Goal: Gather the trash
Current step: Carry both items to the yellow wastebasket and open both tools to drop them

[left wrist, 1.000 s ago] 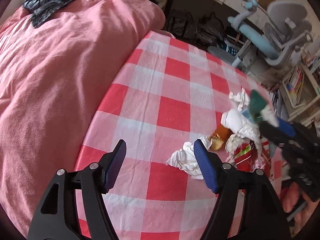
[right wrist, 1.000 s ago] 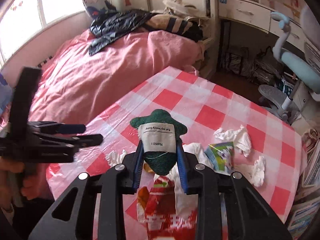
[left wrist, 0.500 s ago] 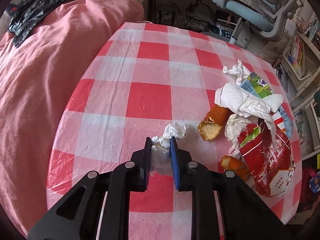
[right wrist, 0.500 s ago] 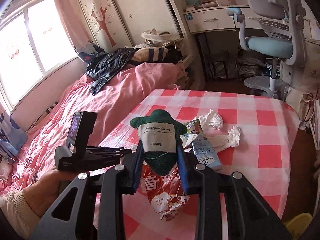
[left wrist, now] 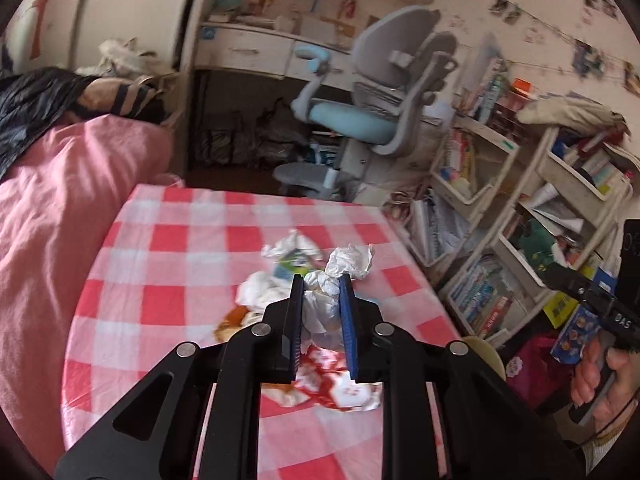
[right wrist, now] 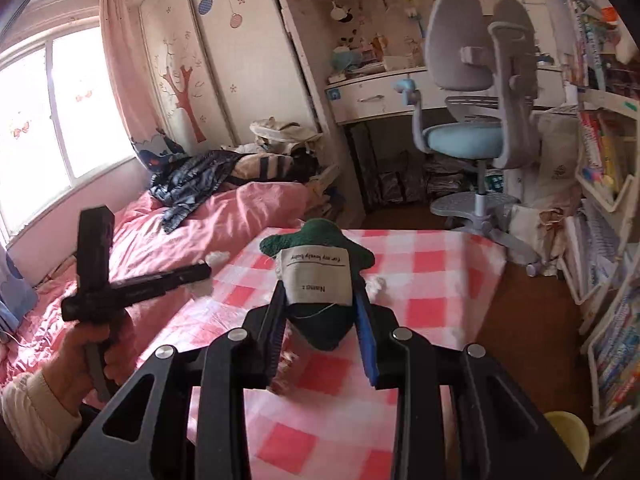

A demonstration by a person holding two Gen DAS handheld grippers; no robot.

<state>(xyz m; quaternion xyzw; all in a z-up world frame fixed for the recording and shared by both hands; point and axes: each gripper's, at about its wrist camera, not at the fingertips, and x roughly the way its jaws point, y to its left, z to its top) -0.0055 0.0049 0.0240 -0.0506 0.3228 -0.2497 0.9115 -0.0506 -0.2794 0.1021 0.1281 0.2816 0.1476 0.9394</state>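
The left gripper pinches a crumpled white tissue tight between its blue pads, up above the table. Below it lie a red wrapper and bread, with more tissues and a small carton at 12 o'clock. The right gripper pinches a green felt toy with a white label. A yellow bin stands on the floor at 4 o'clock. Far off at 1 o'clock is a chair.

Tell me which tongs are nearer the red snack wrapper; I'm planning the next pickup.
Left. The left tongs, shut on a crumpled tissue, hang just above the red snack wrapper. The right tongs, gripping a green cloth, are off beside the table.
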